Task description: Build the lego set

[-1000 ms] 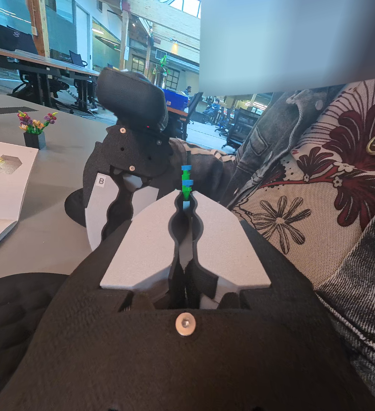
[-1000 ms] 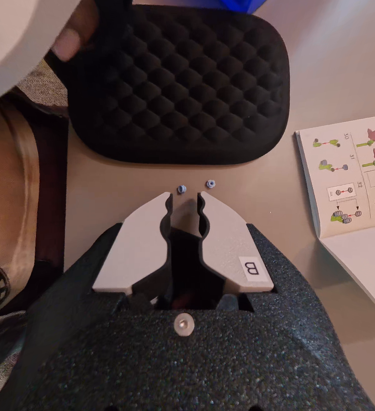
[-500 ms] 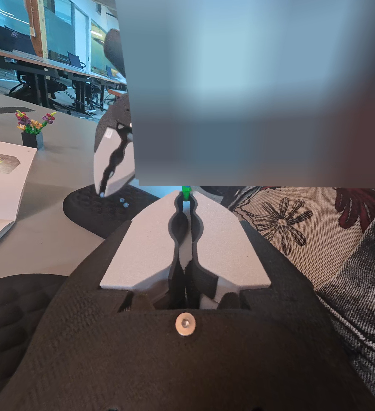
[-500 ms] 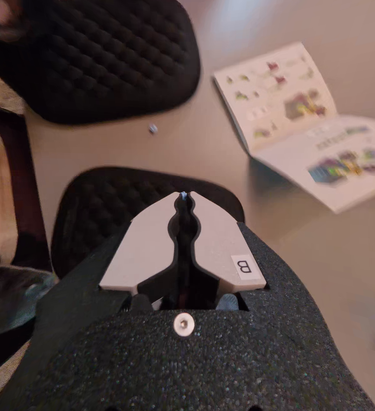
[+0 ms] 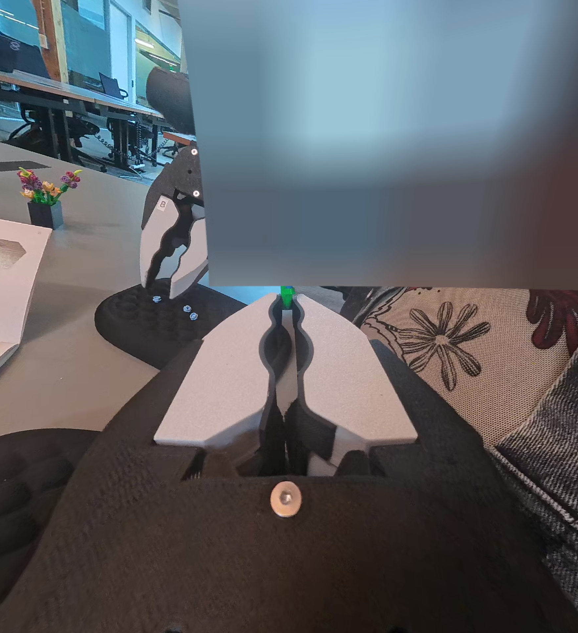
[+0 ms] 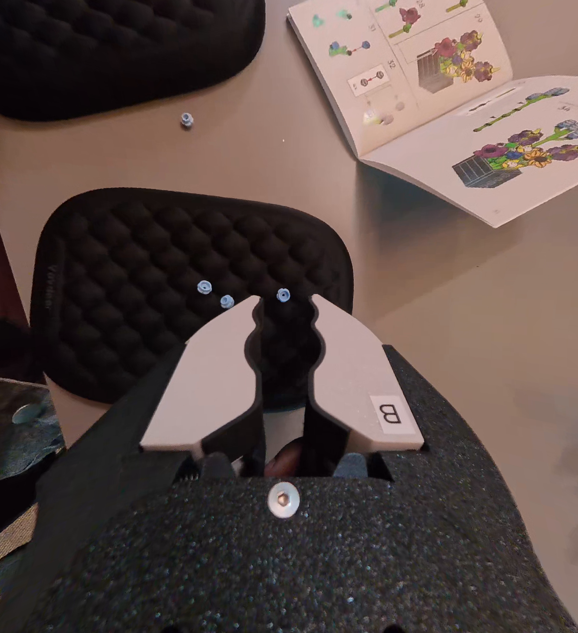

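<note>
Where desks recede, grey tabletop (image 6: 417,308) bears pads (image 6: 143,274).

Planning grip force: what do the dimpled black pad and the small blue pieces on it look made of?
Dimpled black pad: looks like soft matte foam or fabric-covered foam, judging by its quilted dimples; uncertain which. Small blue pieces: apparently hard moulded plastic, smooth, with crisp round studs.

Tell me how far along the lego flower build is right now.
Done: a flower pot stands finished on the table. In hand: the left gripper is shut on a green stem. Left: the open right gripper hovers over three blue pieces on the pad; a fourth lies loose.
</note>
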Demonstrator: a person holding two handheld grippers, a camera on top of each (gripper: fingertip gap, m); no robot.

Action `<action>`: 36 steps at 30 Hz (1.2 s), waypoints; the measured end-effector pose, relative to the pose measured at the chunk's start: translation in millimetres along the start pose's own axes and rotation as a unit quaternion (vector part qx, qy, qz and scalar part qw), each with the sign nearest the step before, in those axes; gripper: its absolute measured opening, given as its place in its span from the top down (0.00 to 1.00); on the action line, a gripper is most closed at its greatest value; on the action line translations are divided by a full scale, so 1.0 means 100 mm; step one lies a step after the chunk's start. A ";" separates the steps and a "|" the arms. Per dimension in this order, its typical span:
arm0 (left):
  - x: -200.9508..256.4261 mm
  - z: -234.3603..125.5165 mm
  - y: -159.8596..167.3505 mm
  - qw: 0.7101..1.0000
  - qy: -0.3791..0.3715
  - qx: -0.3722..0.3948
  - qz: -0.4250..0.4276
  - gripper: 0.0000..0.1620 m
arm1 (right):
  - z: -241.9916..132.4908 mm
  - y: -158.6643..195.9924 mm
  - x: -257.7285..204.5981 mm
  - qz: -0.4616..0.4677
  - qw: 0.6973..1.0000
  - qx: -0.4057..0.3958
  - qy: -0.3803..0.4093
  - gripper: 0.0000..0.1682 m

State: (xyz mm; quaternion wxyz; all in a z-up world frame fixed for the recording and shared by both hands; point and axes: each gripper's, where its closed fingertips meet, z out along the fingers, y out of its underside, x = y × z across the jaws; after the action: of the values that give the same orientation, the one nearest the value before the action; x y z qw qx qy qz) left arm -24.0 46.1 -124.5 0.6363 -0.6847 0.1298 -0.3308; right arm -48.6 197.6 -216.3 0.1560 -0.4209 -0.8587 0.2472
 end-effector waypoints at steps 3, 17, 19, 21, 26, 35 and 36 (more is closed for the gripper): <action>0.00 0.00 0.00 1.000 0.000 0.001 -0.003 0.97 | -0.01 -0.29 -0.15 0.001 0.997 0.067 -0.034 0.89; -0.02 0.00 0.01 1.000 -0.005 0.001 -0.006 0.97 | 0.80 -0.83 -0.63 -0.118 0.989 0.012 -0.087 0.93; -0.02 0.00 0.01 1.000 -0.003 0.002 -0.009 0.97 | 0.80 -0.82 -0.63 -0.131 0.988 0.007 -0.086 0.96; -0.03 0.00 0.01 1.000 -0.003 0.002 -0.009 0.97 | 0.68 -0.83 -0.58 -0.122 0.989 0.020 -0.079 0.96; -0.19 0.02 -0.11 0.999 -0.041 0.018 -0.014 0.96 | -0.02 -0.69 -0.31 -0.004 0.990 0.134 -0.052 0.96; -0.62 0.25 -0.23 0.998 -0.063 0.018 0.016 0.97 | -0.09 0.04 -0.24 0.063 0.988 0.142 -0.008 0.87; -0.62 0.27 -0.19 0.998 -0.061 0.017 0.018 0.97 | -0.09 0.07 -0.22 0.055 0.989 0.140 0.005 0.83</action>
State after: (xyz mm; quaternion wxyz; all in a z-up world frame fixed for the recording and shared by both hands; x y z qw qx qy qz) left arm -58.1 107.7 -123.2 0.6602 -0.6905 0.0974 -0.2790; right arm -27.3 186.1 -214.1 0.2039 -0.4432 -0.7904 0.3706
